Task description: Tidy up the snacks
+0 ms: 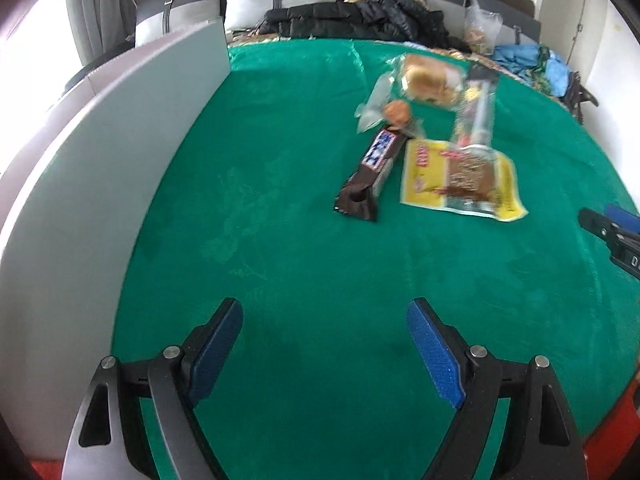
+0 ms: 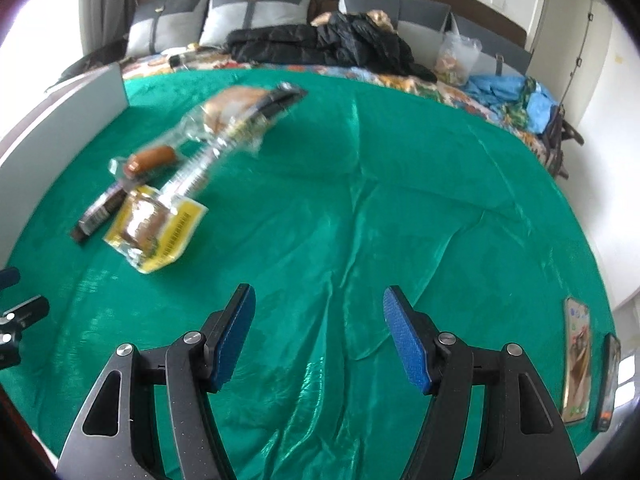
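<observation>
The left hand-held gripper (image 1: 325,326) hangs over bare green cloth (image 1: 280,240) with its jaws apart and nothing between them. The snacks lie ahead of it and a little to the right, well apart from its blue pads (image 1: 434,354). The right hand-held gripper (image 2: 319,314) also has its jaws apart and empty above the cloth; in its view the snacks lie ahead and far to the left, well apart from it.

The snacks sit together in a loose cluster on the cloth, which covers a bed. Nearest the left hand-held gripper is a dark brown chocolate bar (image 1: 370,172) with a blue-and-white label, lying lengthwise toward the camera. Just beside it on the right lies a flat yellow packet (image 1: 460,178) with a brown picture on its face. A long clear pack (image 1: 476,110) runs from the yellow packet's far edge away from the camera, overlapping it. Beyond the chocolate bar is a small round brown cake (image 1: 397,113) in clear wrap, and behind that a pale bun (image 1: 430,78) in a clear bag. The snacks are blurred, so their print cannot be read.

A grey board (image 1: 120,140) stands along the cloth's left edge. Two phones (image 2: 578,360) lie at the cloth's right edge in the right wrist view.
</observation>
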The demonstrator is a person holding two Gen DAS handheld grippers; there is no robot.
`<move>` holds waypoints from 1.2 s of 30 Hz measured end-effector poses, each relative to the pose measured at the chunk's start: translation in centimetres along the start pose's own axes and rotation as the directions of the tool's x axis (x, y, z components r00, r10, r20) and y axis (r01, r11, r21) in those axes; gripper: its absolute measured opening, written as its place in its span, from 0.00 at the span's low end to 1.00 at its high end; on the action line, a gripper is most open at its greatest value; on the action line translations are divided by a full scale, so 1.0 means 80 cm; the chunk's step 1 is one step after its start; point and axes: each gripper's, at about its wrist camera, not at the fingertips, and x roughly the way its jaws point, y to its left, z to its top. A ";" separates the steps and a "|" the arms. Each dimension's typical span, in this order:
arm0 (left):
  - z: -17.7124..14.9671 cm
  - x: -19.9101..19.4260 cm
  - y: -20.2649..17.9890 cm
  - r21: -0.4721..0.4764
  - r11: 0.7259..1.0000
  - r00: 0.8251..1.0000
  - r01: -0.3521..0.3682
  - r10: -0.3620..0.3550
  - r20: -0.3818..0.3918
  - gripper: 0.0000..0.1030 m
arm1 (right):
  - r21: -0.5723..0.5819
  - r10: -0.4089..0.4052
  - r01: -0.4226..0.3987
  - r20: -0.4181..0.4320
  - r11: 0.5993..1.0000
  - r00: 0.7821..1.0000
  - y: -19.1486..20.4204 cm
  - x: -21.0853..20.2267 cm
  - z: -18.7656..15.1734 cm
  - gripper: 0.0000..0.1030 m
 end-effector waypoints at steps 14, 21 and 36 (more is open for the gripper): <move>0.070 0.056 0.018 -0.076 0.996 0.995 -0.053 0.059 0.074 1.00 | 0.128 0.020 -0.020 -0.006 0.992 1.000 -0.017 0.094 0.051 0.88; 0.072 0.064 0.018 -0.077 0.996 0.996 -0.051 0.057 0.073 1.00 | 0.147 0.042 -0.039 -0.014 0.988 0.999 -0.021 0.099 0.052 0.93; 0.072 0.065 0.017 -0.078 0.996 0.996 -0.051 0.057 0.073 1.00 | 0.147 0.041 -0.039 -0.015 0.988 0.999 -0.021 0.099 0.052 0.93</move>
